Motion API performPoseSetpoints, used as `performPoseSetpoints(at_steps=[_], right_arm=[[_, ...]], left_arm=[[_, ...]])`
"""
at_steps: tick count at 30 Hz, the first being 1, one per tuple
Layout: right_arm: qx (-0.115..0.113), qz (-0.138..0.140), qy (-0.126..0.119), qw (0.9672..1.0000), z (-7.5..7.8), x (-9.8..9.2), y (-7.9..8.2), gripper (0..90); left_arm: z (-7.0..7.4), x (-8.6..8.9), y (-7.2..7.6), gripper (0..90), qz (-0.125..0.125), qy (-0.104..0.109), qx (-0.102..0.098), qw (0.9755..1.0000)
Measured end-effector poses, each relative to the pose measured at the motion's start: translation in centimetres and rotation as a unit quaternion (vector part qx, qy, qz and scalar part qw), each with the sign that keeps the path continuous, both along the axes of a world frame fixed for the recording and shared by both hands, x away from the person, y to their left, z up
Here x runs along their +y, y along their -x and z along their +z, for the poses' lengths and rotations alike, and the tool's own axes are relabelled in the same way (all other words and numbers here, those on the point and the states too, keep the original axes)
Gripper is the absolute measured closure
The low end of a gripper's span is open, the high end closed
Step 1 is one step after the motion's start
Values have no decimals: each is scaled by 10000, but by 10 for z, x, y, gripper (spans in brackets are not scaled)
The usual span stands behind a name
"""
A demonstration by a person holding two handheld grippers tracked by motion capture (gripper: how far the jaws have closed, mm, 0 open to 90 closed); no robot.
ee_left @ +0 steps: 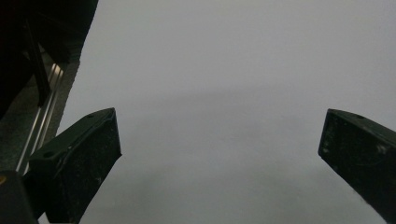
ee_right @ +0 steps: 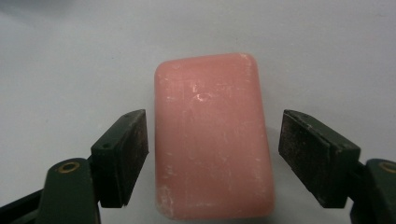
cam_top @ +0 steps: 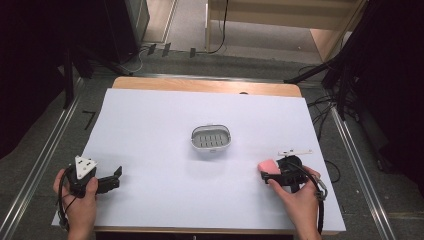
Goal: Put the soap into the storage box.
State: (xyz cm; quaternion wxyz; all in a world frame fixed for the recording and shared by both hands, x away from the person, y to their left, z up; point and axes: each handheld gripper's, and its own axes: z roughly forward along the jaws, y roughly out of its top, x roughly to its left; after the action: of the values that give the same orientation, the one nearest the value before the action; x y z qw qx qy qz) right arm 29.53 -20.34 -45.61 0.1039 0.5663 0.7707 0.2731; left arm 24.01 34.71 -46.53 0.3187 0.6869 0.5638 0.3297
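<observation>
We find the right gripper (ee_right: pixel 212 154) straddling the pink soap bar (ee_right: pixel 212 140) near the soap dish (cam_top: pixel 211 138), jaws partly open, pads not yet pressing; next, closure, while the left gripper (ee_left: pixel 219 154) idles open.

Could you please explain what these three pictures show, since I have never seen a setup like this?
A person sits at a table covered with a white sheet and holds a two-jaw tool in each hand. One picture looks down from above; each of the other two comes from a camera riding on one tool. The left claw hangs open over bare sheet. The right claw sits around a pink soap bar, with small gaps on both sides, so nothing is gripped yet. A small grey slotted dish stands in the middle of the sheet.
</observation>
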Motion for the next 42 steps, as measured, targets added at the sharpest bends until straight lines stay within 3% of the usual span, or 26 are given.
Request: performPoseSetpoints(at_steps=[16, 30, 42], right_arm=[[69, 80, 257, 9996, -4, 8, -1, 361], [31, 20, 552, 9985, -7, 11, 3, 330], [10, 168, 528, 9985, -6, 9, 3, 387]], left_arm=[[0, 0, 0, 0, 4, -13, 15, 10000], [0, 0, 0, 0, -7, -10, 14, 10000], [0, 0, 0, 0, -10, -16, 17, 10000]])
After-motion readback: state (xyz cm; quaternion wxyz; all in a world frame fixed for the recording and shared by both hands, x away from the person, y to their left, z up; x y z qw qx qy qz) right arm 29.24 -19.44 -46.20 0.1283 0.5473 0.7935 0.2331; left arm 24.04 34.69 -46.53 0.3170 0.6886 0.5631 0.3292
